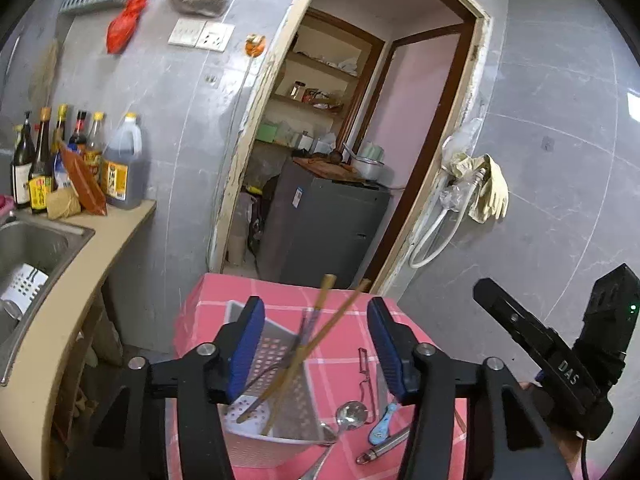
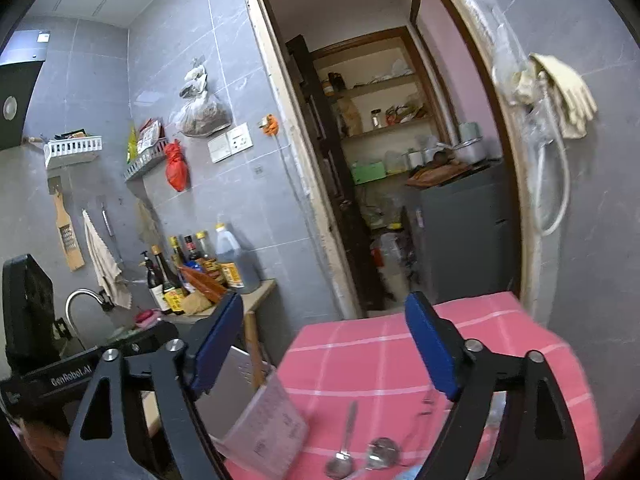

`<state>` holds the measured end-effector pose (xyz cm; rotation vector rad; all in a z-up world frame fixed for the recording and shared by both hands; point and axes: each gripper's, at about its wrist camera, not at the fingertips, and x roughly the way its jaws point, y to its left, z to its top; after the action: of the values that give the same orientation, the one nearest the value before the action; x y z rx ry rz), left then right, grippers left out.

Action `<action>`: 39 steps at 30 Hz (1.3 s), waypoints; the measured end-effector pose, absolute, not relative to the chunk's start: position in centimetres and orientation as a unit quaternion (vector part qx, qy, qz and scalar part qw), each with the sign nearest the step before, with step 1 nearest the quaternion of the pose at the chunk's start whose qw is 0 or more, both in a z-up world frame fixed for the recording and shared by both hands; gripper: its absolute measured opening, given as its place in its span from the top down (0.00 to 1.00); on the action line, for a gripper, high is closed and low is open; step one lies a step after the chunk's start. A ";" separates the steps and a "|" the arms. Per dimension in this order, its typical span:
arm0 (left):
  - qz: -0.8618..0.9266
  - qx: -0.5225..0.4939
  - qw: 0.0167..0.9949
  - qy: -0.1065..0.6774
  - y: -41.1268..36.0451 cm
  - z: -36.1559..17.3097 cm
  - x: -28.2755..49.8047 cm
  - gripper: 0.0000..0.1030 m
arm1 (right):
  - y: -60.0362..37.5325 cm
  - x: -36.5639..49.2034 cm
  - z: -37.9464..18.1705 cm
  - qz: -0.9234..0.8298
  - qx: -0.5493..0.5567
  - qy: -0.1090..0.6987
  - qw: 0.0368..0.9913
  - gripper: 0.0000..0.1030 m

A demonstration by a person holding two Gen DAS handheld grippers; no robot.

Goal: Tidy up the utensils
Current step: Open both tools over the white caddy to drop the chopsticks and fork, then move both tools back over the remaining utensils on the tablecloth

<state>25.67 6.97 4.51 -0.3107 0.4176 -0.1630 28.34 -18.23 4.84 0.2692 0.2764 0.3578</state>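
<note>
Pink cloth: a checked tablecloth (image 1: 340, 364) with white lines covers the table in the lower centre of both views.
Left gripper (image 1: 316, 344): raised over the table, blue pads spread wide, nothing between them.
Right gripper (image 2: 324, 340): also held high and tilted, blue pads well apart, holding nothing; its black body shows at the right edge of the left wrist view.
Basket: a white perforated utensil basket (image 1: 276, 436) stands on the cloth, lower centre of the left view; wooden chopsticks (image 1: 320, 340) lean in it, tips up toward the doorway.
Loose utensils: a metal spoon (image 1: 352, 414), a peeler (image 1: 366, 376), a blue-patterned ceramic spoon (image 1: 382, 426) and a steel handle (image 1: 384, 446) lie on the cloth just right of the basket.
Right view: two metal spoons (image 2: 344, 448) lie at the bottom centre; the basket (image 2: 268, 428) is blurred.
Writing: "DAS" on the right gripper's body; "GenRobot.AI" at the lower left of the right view.
Bottle labels: sauce bottles (image 1: 60, 160) carry yellow labels, unreadable.
</note>
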 end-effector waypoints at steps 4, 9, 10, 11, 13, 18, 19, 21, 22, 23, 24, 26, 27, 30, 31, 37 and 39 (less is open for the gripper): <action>-0.074 -0.143 0.967 0.196 5.2 5.0 25.0 0.31 | -20.6 27.0 5.4 0.152 0.118 0.130 0.973 0.09; -0.071 -0.119 0.972 0.189 2.5 5.2 24.4 0.14 | -23.5 25.8 5.1 0.119 0.100 0.128 0.979 0.01; -0.072 -0.112 0.973 0.188 1.9 5.2 24.2 0.12 | -24.0 25.6 4.9 0.113 0.094 0.130 0.981 0.01; -0.072 -0.106 0.974 0.186 1.4 5.2 24.1 0.10 | -24.5 25.4 4.9 0.108 0.091 0.132 0.981 0.01; -0.074 -0.094 0.976 0.181 0.0 5.1 24.0 0.08 | -25.6 25.0 4.5 0.098 0.085 0.136 0.982 0.01; -0.082 -0.078 0.976 0.187 -2.9 4.0 24.1 0.04 | -28.2 24.6 3.5 0.079 0.078 0.147 0.983 0.01; -0.082 -0.077 0.975 0.190 -3.4 3.7 24.2 0.04 | -28.9 24.6 3.1 0.075 0.077 0.154 0.982 0.01; -0.085 -0.074 0.973 0.200 -4.5 3.0 24.5 0.04 | -29.8 24.9 2.4 0.070 0.076 0.165 0.981 0.01; -0.086 -0.072 0.972 0.205 -5.1 2.6 24.7 0.04 | -30.5 25.1 1.9 0.067 0.075 0.171 0.980 0.01; -0.086 -0.070 0.971 0.210 -5.6 2.2 24.9 0.04 | -30.8 25.2 1.5 0.066 0.075 0.176 0.979 0.01; -0.087 -0.066 0.971 0.214 -6.1 1.9 25.1 0.04 | -31.4 25.4 1.0 0.066 0.076 0.182 0.978 0.01; -0.088 -0.056 0.969 0.224 -7.4 1.1 25.4 0.04 | -32.3 25.8 0.0 0.065 0.076 0.192 0.976 0.01; -0.089 -0.053 0.968 0.228 -7.9 0.7 25.5 0.04 | -32.8 26.1 -0.5 0.066 0.077 0.199 0.975 0.01; -0.094 -0.040 0.964 0.246 -9.3 -0.6 26.3 0.04 | -34.2 27.0 -2.1 0.073 0.086 0.217 0.970 0.01; -0.094 -0.036 0.962 0.252 -9.8 -1.0 26.6 0.04 | -34.6 27.5 -2.7 0.077 0.089 0.224 0.967 0.01; -0.083 -0.022 0.952 0.294 -11.2 -3.9 28.7 0.04 | -35.8 30.1 -5.9 0.102 0.105 0.265 0.953 0.01; -0.071 -0.023 0.947 0.311 -11.3 -5.1 29.5 0.04 | -36.1 31.2 -7.3 0.114 0.112 0.282 0.946 0.01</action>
<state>29.45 -11.26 -5.06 -0.0468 0.6337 -0.1446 31.16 -36.07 -7.27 0.2287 0.5741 0.2327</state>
